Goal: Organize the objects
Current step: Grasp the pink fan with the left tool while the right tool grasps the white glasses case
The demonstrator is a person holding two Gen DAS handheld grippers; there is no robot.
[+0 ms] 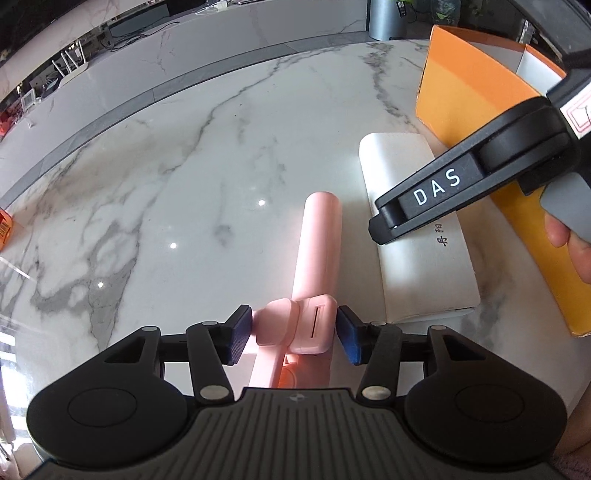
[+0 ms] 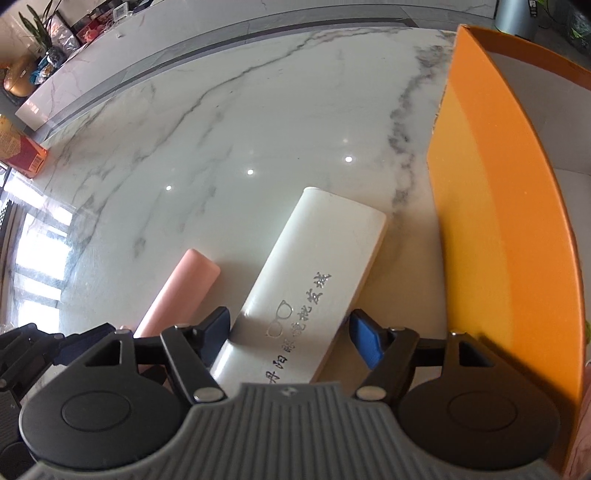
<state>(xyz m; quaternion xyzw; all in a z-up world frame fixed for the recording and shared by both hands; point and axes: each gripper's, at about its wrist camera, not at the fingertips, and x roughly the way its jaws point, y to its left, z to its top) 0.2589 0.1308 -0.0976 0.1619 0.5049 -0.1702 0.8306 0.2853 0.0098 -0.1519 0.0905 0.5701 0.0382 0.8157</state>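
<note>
A white marble bench (image 1: 184,177) with grey veins is seen in both wrist views, and most of its far and left surface lies bare. Its far edge is bordered by a grey strip, beyond which a second marble ledge (image 1: 258,26) is seen. The right side is closed off by an orange box (image 2: 491,229), open at the top and white inside, which stands on the bench. A small red carton (image 2: 22,151) sits well apart at the far left edge.

Two things lie side by side near the box. A pink folding tool (image 1: 317,251) is made up of a long rounded handle and a blocky hinged head with a narrow slot. Just beside it on the right lies a flat white case (image 2: 306,288) with rounded corners, printed with silver characters and a small spectacles outline. The case is angled toward the box, and a narrow strip of bench is left between them.

The left gripper (image 1: 295,332) is held partly open around the pink head; its blue pads (image 1: 240,332) stand close at either side, and whether they press on it cannot be told. The right gripper (image 2: 291,339) is spread wide astride the near end of the white case. A gap is seen at its right pad, and the case is not clamped.
</note>
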